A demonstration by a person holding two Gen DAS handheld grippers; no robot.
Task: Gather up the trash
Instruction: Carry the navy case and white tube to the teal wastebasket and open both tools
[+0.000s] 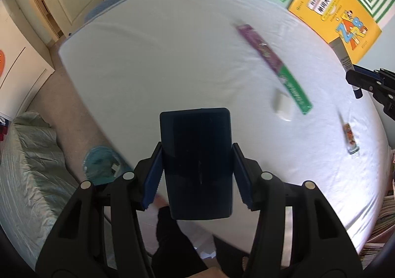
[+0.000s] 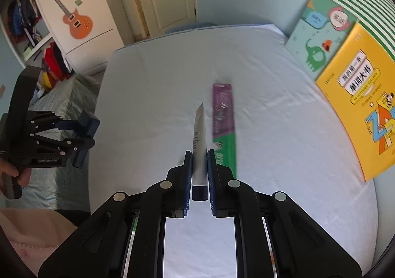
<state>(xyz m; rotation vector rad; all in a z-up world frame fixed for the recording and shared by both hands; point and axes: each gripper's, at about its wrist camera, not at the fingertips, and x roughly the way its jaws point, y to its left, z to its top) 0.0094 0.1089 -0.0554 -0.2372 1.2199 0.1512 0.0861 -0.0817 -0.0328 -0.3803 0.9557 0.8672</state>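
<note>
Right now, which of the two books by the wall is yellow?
The yellow book is the nearer one, leaning in front of the green elephant book, which stands farther back toward the door.

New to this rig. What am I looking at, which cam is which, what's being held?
No robot: a person carries two hand-held claws, each with a fisheye camera looking along its fingers. The left view shows the left claw shut on a flat dark blue box. The right view shows the right claw shut on a slim white tube with a dark cap. On the white-sheeted bed lie a long purple-and-green carton, a small white block and a small printed wrapper. Picture books lean on the wall.
</note>
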